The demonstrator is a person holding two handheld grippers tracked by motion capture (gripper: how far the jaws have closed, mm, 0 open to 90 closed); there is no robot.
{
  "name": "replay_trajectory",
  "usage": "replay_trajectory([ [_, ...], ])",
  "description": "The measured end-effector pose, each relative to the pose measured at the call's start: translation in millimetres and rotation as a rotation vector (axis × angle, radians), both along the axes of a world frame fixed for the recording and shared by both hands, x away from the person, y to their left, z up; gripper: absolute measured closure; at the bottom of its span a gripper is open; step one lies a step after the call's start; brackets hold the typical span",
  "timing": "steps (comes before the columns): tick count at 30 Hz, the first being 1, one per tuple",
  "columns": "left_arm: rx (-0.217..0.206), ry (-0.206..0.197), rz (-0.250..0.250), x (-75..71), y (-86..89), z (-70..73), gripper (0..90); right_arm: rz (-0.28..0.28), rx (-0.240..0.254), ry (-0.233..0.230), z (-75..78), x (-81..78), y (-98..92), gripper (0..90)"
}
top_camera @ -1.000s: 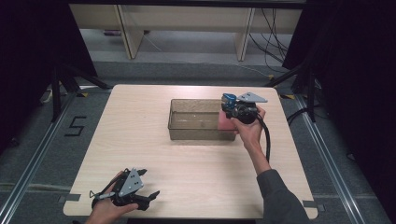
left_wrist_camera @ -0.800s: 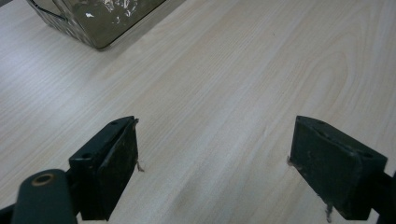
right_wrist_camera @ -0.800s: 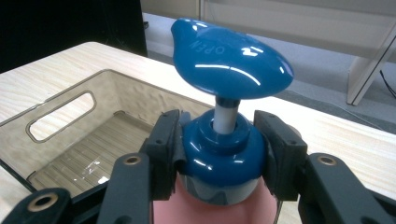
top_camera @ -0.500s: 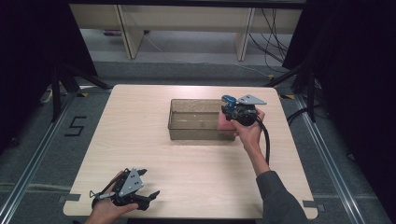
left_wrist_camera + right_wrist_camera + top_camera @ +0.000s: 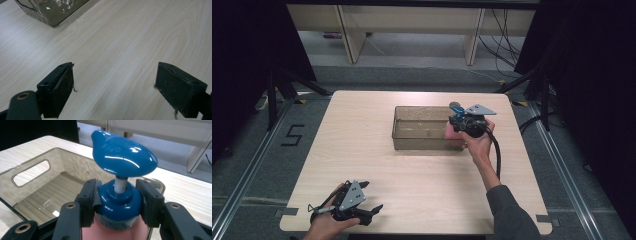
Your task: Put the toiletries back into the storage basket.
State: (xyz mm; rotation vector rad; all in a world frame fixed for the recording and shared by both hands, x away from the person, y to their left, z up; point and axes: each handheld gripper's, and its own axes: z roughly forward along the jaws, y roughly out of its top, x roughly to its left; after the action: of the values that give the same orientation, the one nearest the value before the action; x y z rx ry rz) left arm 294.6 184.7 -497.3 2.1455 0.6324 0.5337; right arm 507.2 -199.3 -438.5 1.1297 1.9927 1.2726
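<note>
A pink pump bottle [image 5: 113, 230] with a blue pump head [image 5: 123, 156] and blue collar [image 5: 117, 200] stands upright between the jaws of my right gripper [image 5: 117, 197], which is shut on the collar. In the high view my right gripper [image 5: 462, 125] holds the pink bottle [image 5: 451, 132] at the right end of a clear smoky plastic bin [image 5: 422, 131]. The bin [image 5: 37, 185] looks empty inside. My left gripper [image 5: 369, 212] rests near the table's front left edge, open, with bare wood between its pads [image 5: 62, 87].
The light wooden table [image 5: 362, 150] is bare around the bin. A corner of the bin [image 5: 53, 11] shows far ahead in the left gripper view. A black cable [image 5: 497, 155] trails from the right gripper. Shelving legs and cables stand on the floor behind the table.
</note>
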Motion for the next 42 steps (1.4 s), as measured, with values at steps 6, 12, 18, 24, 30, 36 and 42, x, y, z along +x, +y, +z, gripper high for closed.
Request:
replay_trajectory([
  [6, 0.002, 0.001, -0.002, -0.2, -0.2, -0.1, 14.9, -0.003, -0.007, -0.006, -0.2, -2.0, -0.9, 53.8],
  [12, 0.011, 0.000, -0.004, -0.4, 0.0, 0.3, 14.9, 0.011, -0.006, -0.008, -1.0, 0.2, 0.4, 53.1],
  [18, 0.002, 0.002, -0.002, -0.5, -0.1, -0.3, 14.9, -0.023, 0.059, -0.005, 2.2, -2.3, -1.2, 34.3],
  [24, 0.005, 0.004, -0.004, -0.3, -0.4, -0.7, 14.9, -0.029, 0.114, -0.008, 9.3, -11.7, -10.2, 24.9],
  [30, 0.038, 0.000, -0.011, 0.6, 0.8, 0.1, 14.9, -0.024, 0.167, -0.008, 12.0, -26.5, -16.1, 22.8],
  [36, 0.016, -0.003, -0.002, -0.4, 0.1, 0.5, 14.9, -0.001, 0.155, -0.016, 12.7, -34.4, -18.6, 22.3],
  [42, 0.011, -0.003, -0.005, -0.5, 0.2, 0.5, 14.9, -0.001, 0.166, -0.012, 11.4, -38.9, -17.7, 22.3],
])
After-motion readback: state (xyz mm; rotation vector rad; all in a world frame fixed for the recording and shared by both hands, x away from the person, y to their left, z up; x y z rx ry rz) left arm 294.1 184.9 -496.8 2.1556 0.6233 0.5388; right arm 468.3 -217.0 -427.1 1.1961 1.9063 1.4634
